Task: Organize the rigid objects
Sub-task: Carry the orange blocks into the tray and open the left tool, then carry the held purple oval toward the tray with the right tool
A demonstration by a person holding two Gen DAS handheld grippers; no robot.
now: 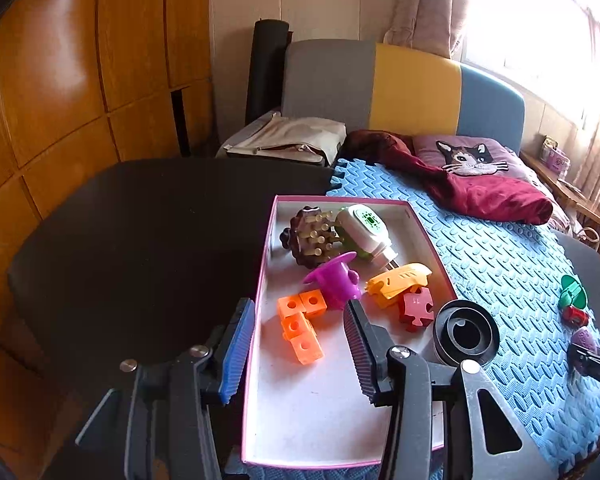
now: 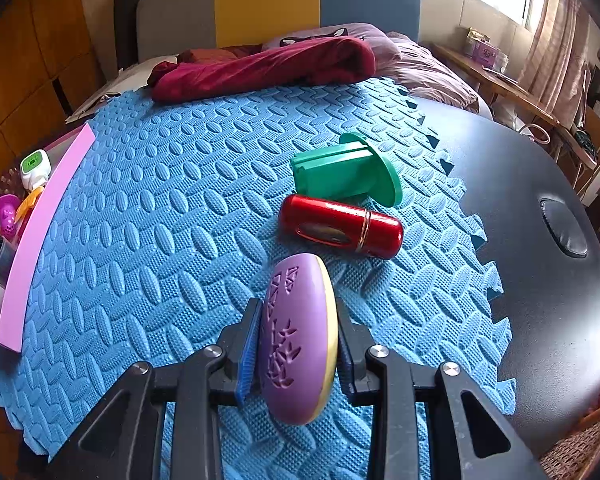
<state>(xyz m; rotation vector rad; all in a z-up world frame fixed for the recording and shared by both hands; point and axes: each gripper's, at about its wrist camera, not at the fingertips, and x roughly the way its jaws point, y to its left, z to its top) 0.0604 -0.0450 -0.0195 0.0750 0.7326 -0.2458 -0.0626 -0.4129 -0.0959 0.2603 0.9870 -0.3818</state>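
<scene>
Pinched narrowly in the right gripper [image 2: 296, 340] beside the pink box [image 2: 46, 200], the smooth purple case [image 2: 296, 336] could have been squeezed out; the left gripper [image 1: 300, 344] was held apart, empty.

A purple oval case [image 2: 298, 340] with a yellow edge sits on its side, clamped between the right claw [image 2: 298, 344] pads — red capsule [image 2: 340, 226] and green spool [image 2: 346, 170] lying just beyond.

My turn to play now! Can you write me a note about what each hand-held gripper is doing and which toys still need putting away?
Left hand-held gripper: open, holding nothing, above the pink box.
Right hand-held gripper: shut on the purple oval case, on the blue foam mat.
Done: orange blocks, purple piece, red puzzle piece and others are in the box.
Left: box the purple case, then the red case and green piece on the mat.
</scene>
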